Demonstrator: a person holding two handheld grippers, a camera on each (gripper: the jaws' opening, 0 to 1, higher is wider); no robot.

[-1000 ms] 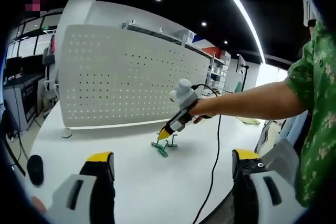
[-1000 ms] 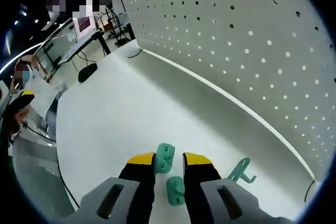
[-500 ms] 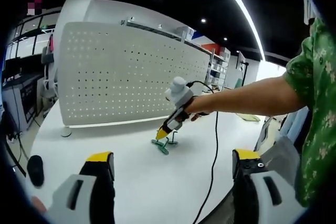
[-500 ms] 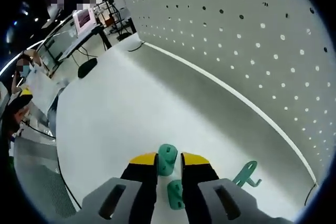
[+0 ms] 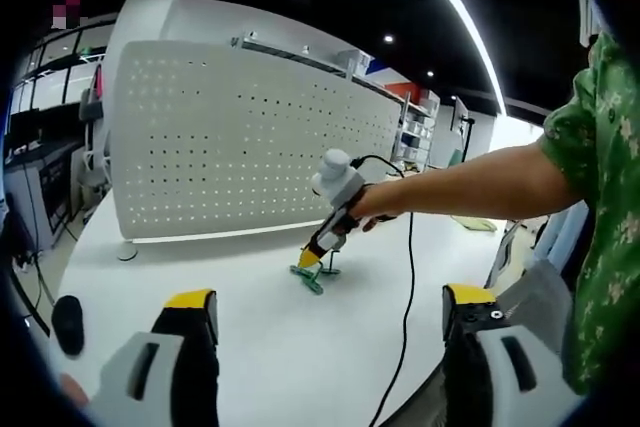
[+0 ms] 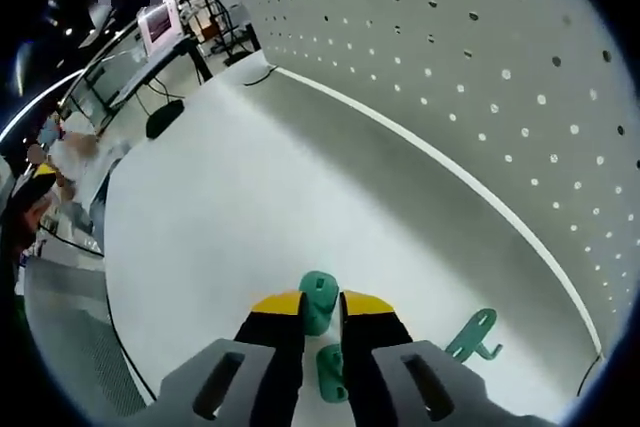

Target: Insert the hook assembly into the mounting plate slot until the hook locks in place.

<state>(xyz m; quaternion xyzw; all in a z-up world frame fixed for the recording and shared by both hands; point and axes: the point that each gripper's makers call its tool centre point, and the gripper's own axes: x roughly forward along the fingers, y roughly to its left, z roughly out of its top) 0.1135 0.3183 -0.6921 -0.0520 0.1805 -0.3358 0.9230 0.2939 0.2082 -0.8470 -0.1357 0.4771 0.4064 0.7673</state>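
Gripping mounting plate (image 6: 318, 299) | right claw (image 6: 320, 305) (table (image 6: 220, 217) roomy)

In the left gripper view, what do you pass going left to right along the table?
Black mouse → pegboard foot → green hooks under the right gripper → hanging black cable.

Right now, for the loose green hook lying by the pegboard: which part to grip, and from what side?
Grip the green hook by its flat perforated back plate, from above and across its narrow edges. It lies flat on the white table, prong pointing outward, so the plate likely gives the steadiest parallel faces.
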